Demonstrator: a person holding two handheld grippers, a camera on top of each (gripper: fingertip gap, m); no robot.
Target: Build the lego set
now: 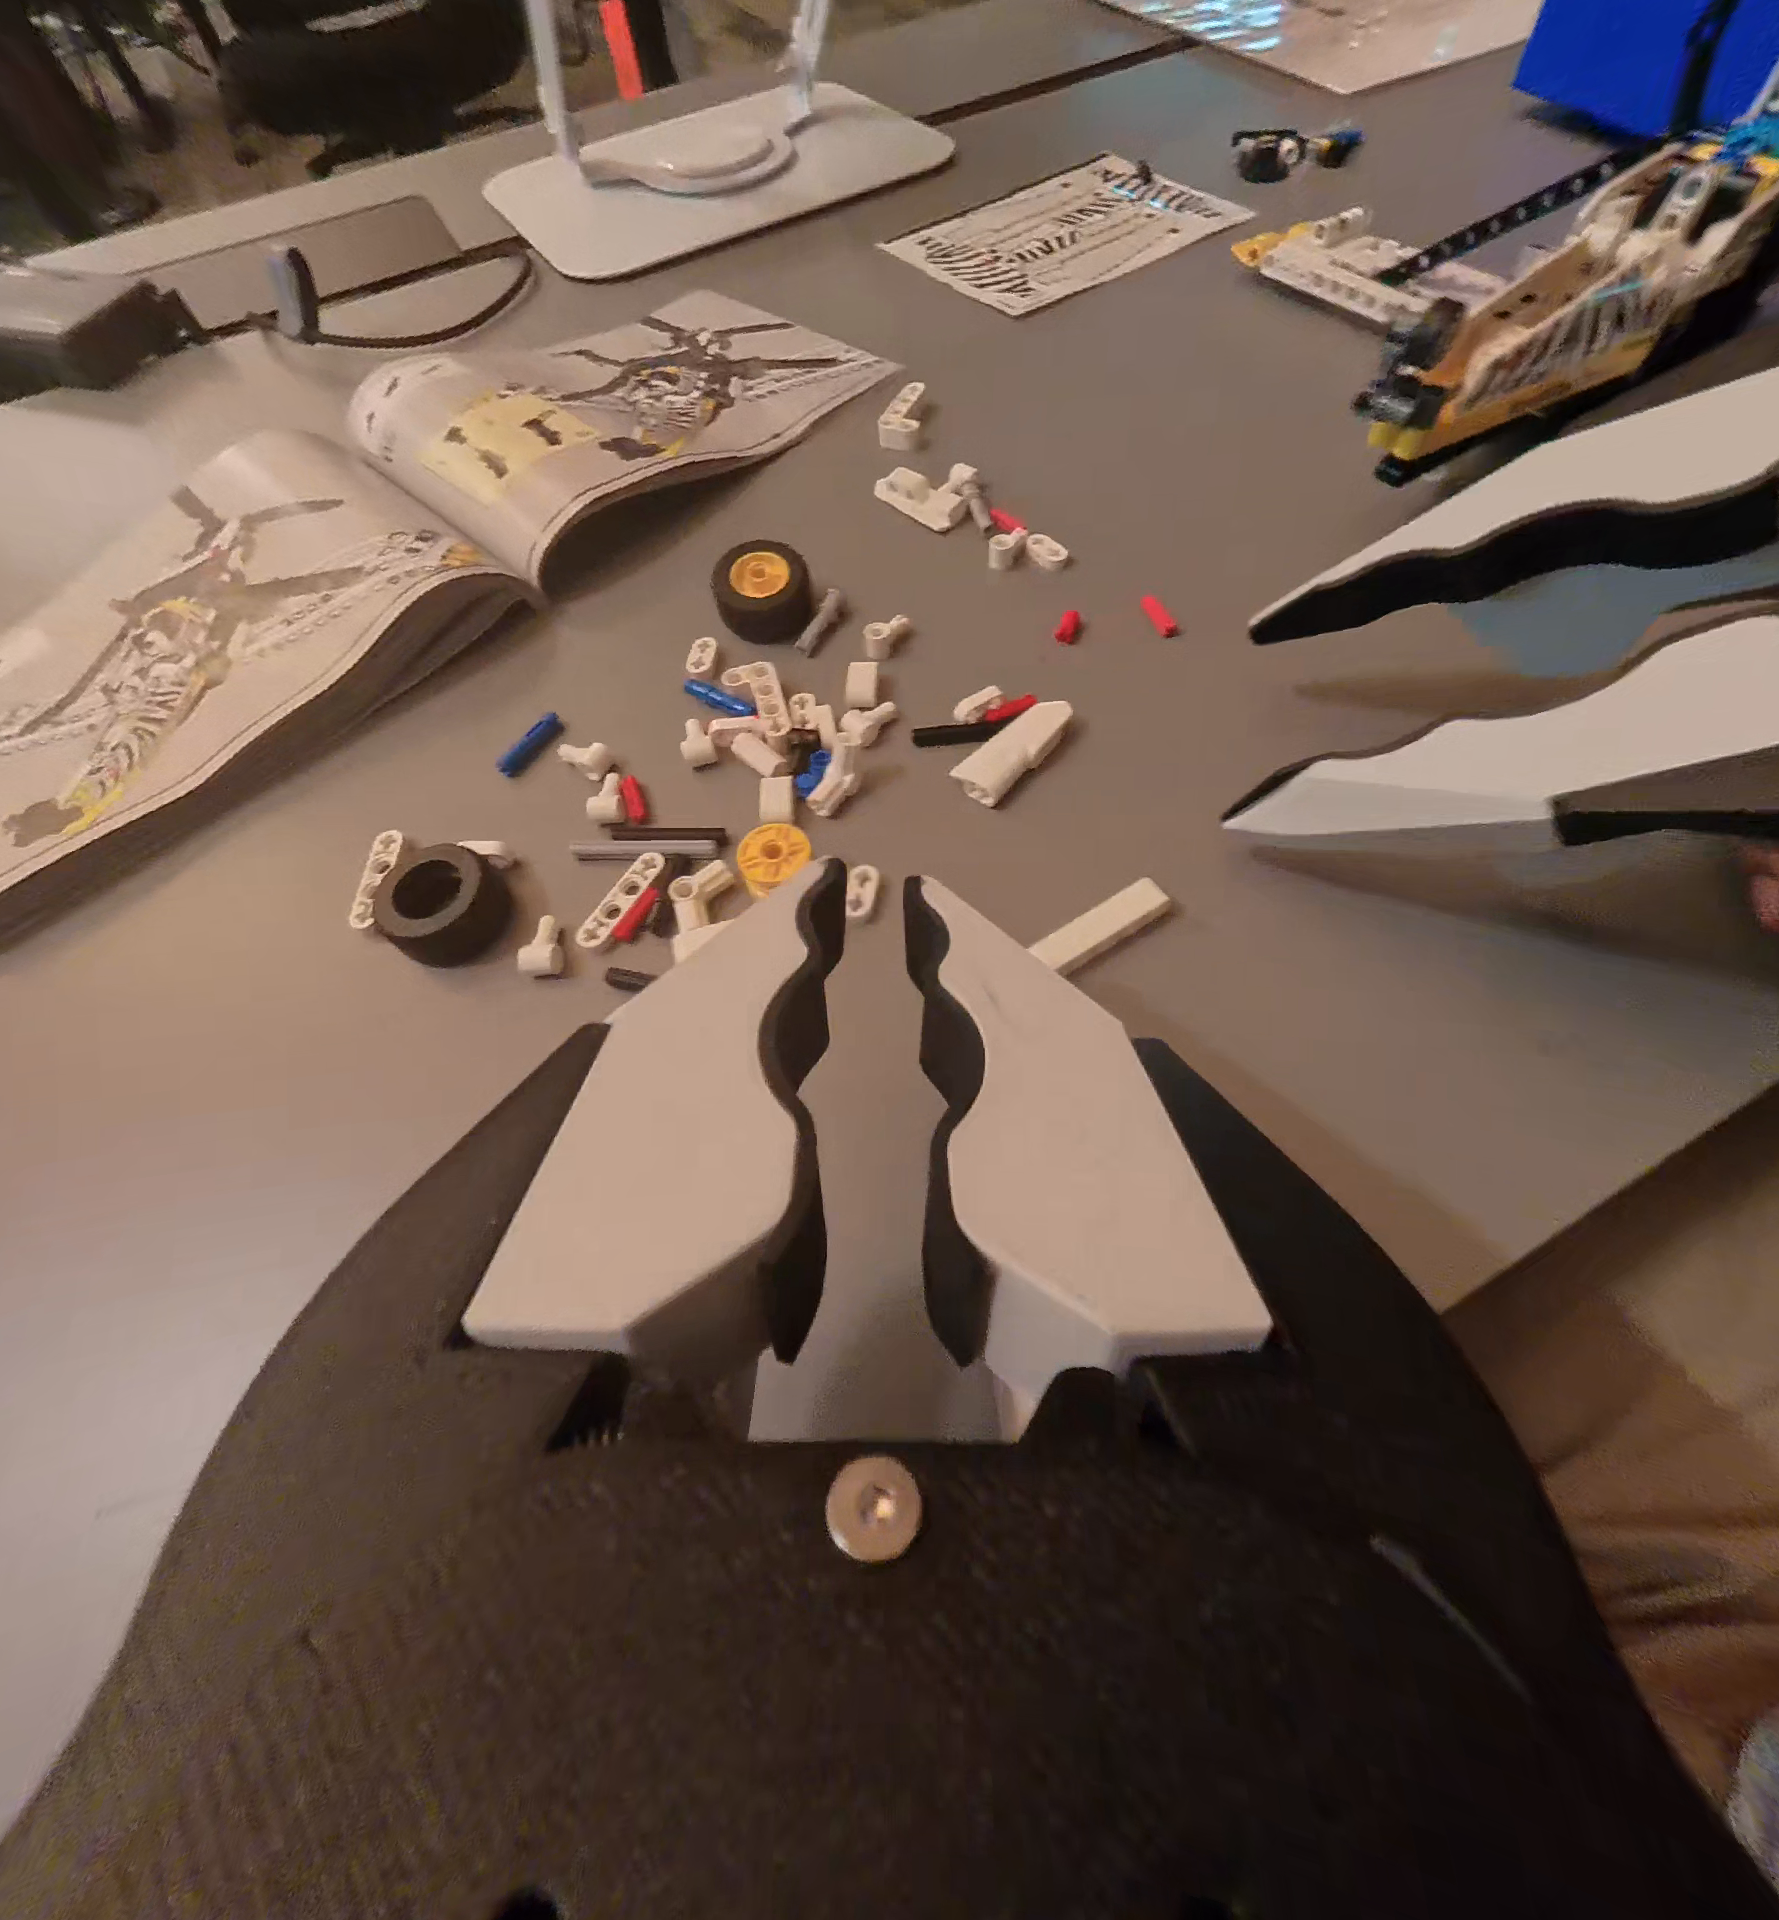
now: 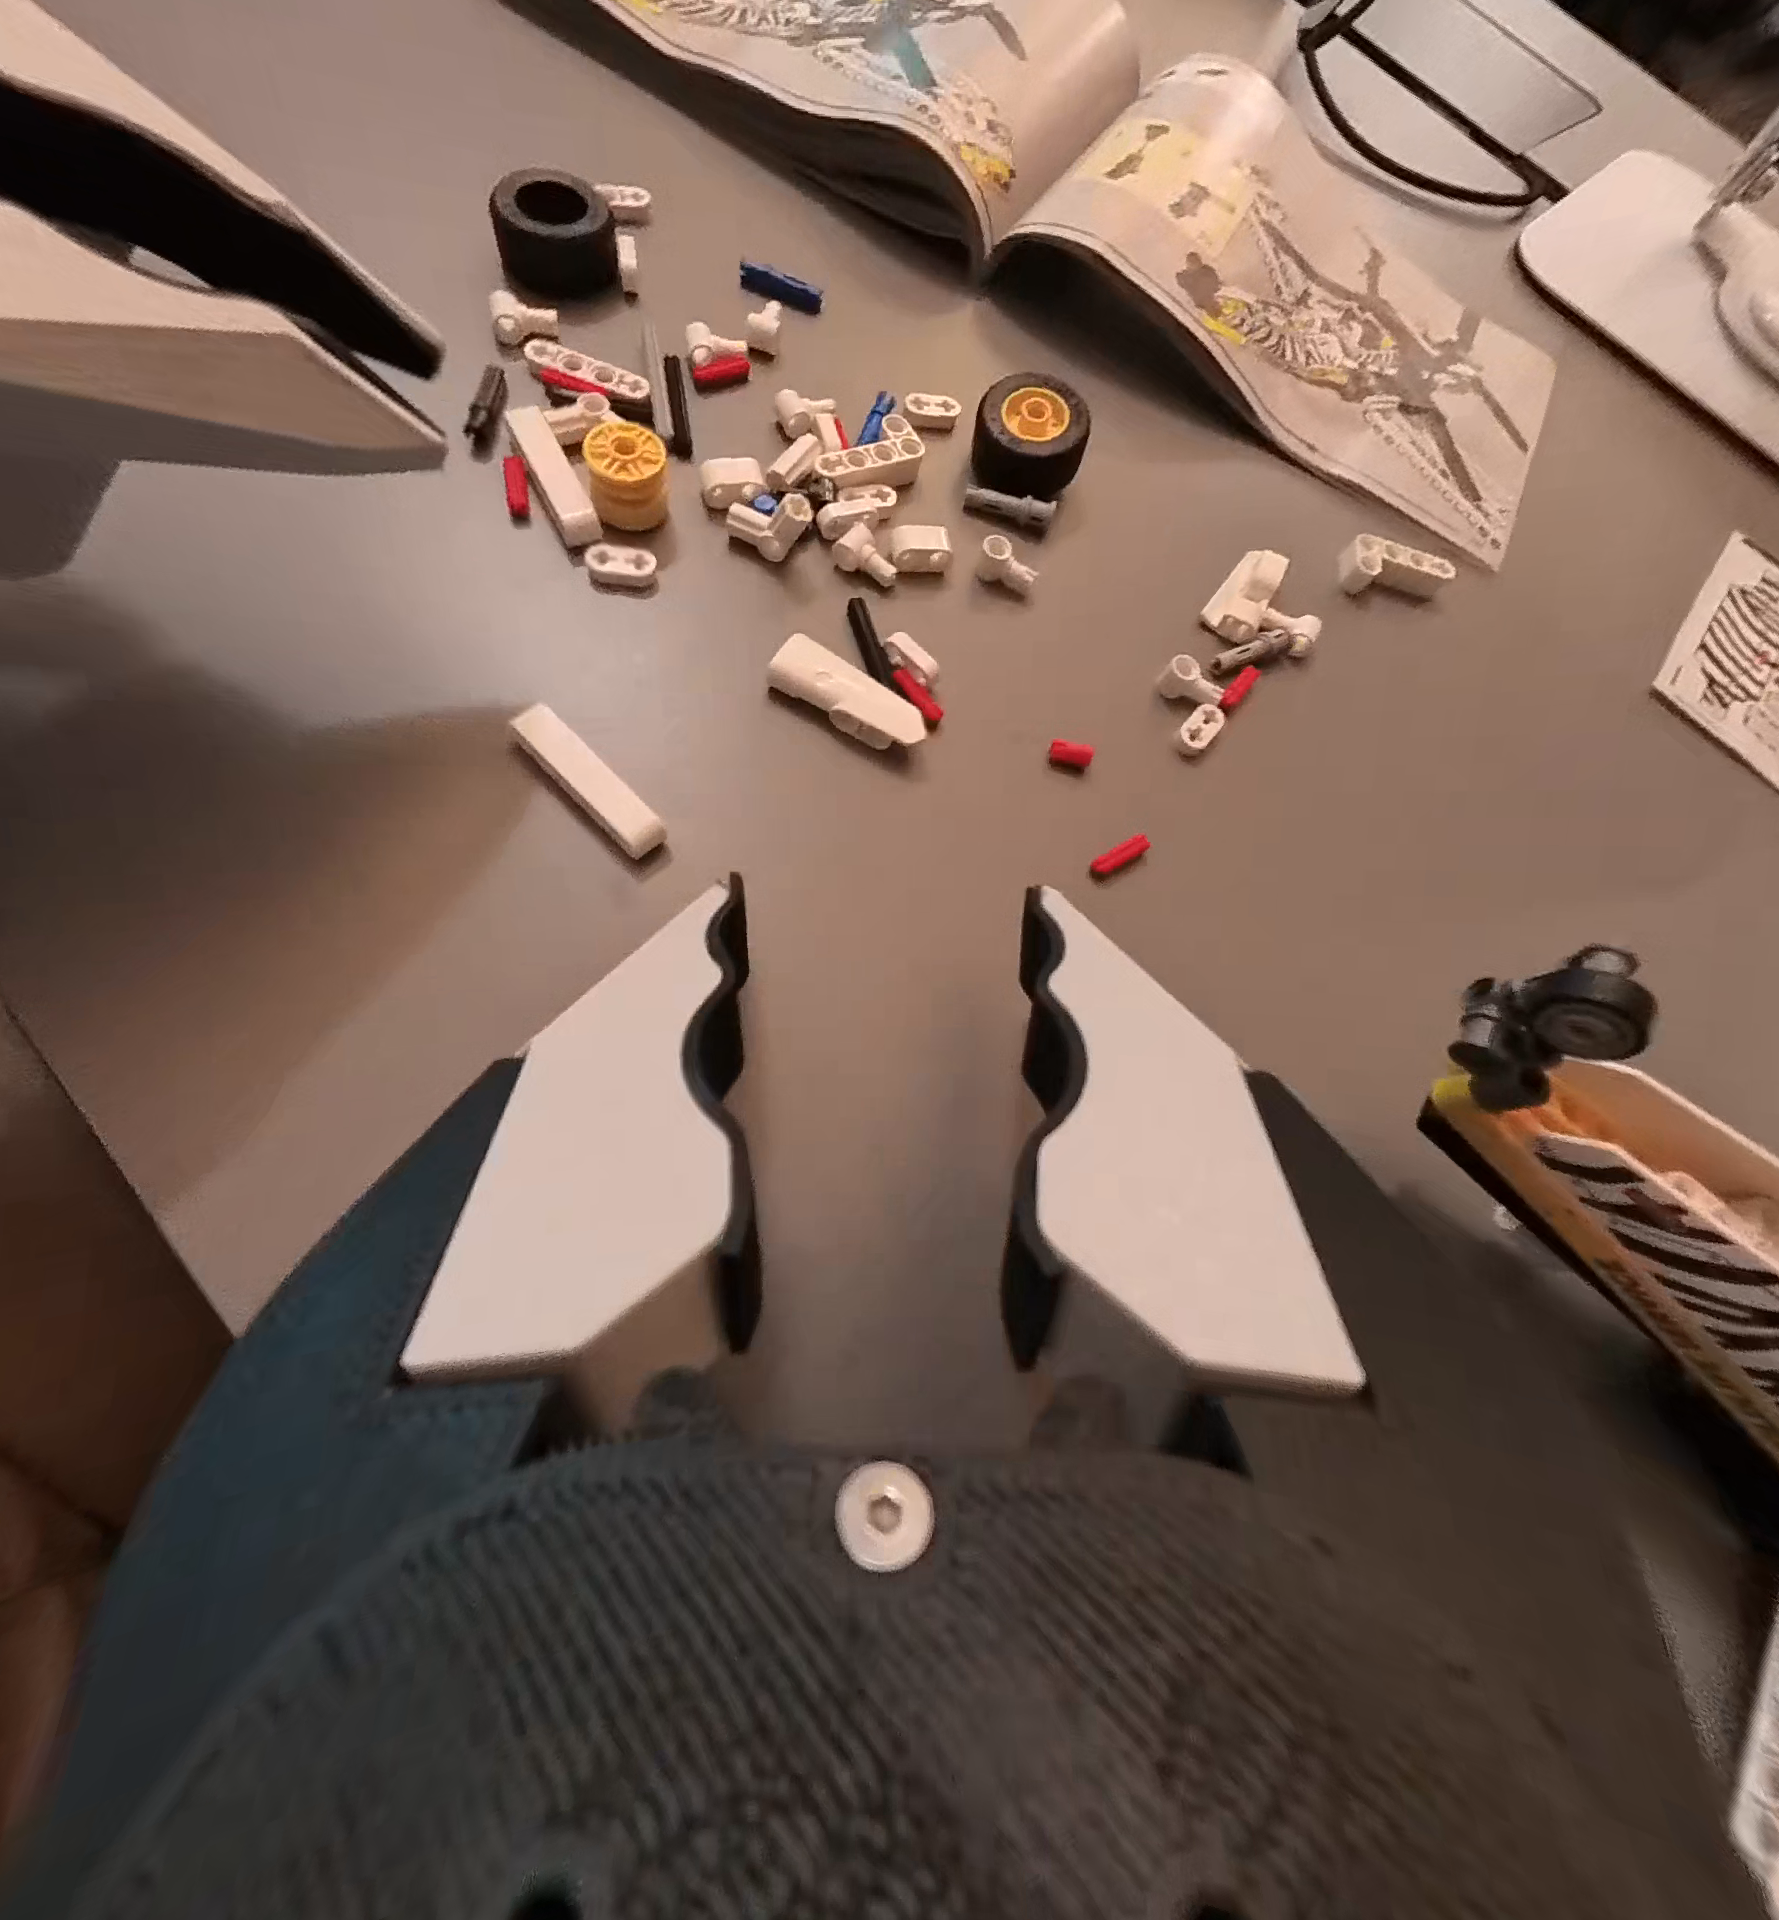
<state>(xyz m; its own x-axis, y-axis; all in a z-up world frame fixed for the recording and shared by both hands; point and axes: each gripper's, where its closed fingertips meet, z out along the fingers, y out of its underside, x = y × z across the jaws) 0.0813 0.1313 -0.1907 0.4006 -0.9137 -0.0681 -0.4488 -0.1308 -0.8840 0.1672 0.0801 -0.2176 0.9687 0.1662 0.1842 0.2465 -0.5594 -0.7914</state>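
Observation:
Loose Lego pieces (image 1: 781,727) lie in a pile mid-table, also in the right wrist view (image 2: 812,478). Among them are a wheel with a yellow hub (image 1: 760,592) (image 2: 1030,436), a bare black tyre (image 1: 443,904) (image 2: 552,234), a yellow hub (image 1: 773,857) (image 2: 627,473), a long white tile (image 1: 1103,925) (image 2: 586,779) and a white curved panel (image 1: 1010,753) (image 2: 843,691). My left gripper (image 1: 874,883) (image 2: 433,400) is slightly open and empty, tips beside the yellow hub. My right gripper (image 2: 883,888) (image 1: 1246,724) is wide open and empty. The part-built model (image 1: 1571,312) (image 2: 1674,1247) lies at the right.
An open instruction booklet (image 1: 241,644) (image 2: 1228,239) lies beyond the pile. A sticker sheet (image 1: 1067,229) (image 2: 1768,686), a monitor stand (image 1: 719,166) (image 2: 1695,260) and a blue box (image 1: 1643,62) are farther back. Two red pins (image 1: 1158,615) (image 2: 1119,856) lie apart. The table edge (image 1: 1487,1278) runs near me.

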